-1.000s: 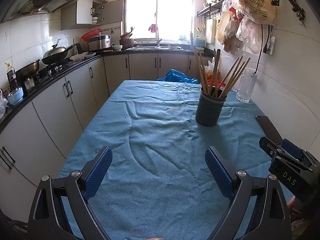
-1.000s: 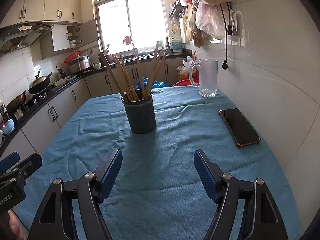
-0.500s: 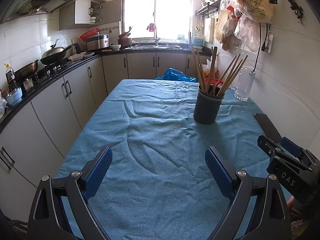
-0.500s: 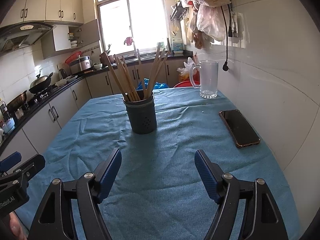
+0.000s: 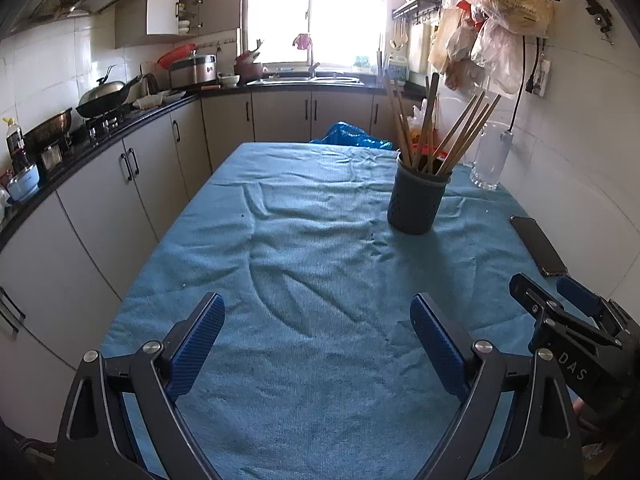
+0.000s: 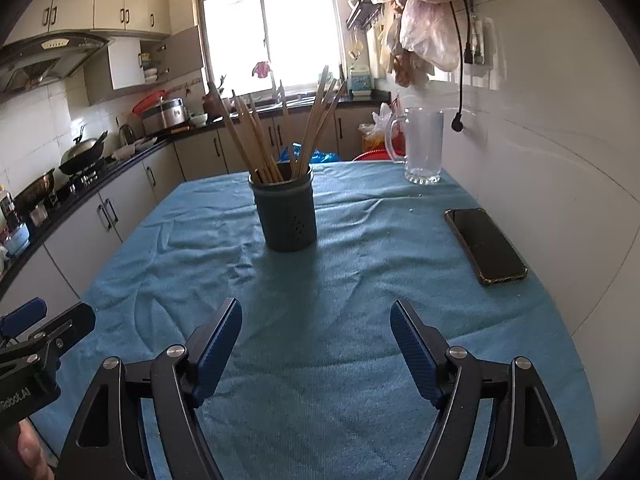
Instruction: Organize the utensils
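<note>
A glass mug (image 6: 423, 148) at one o'clock and a phone (image 6: 485, 245) at three o'clock flank the utensil holder (image 6: 286, 213), upright at twelve on the blue-clothed worktop (image 6: 360, 280), chopsticks (image 6: 256, 140) inside. Left gripper (image 5: 316, 344) and right gripper (image 6: 316, 344) tilt downward, jaws apart, empty.

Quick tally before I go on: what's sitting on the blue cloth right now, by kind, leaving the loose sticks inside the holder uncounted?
Utensil holder, with chopsticks standing in it: 1
Glass mug: 1
Phone: 1
Total: 3
</note>
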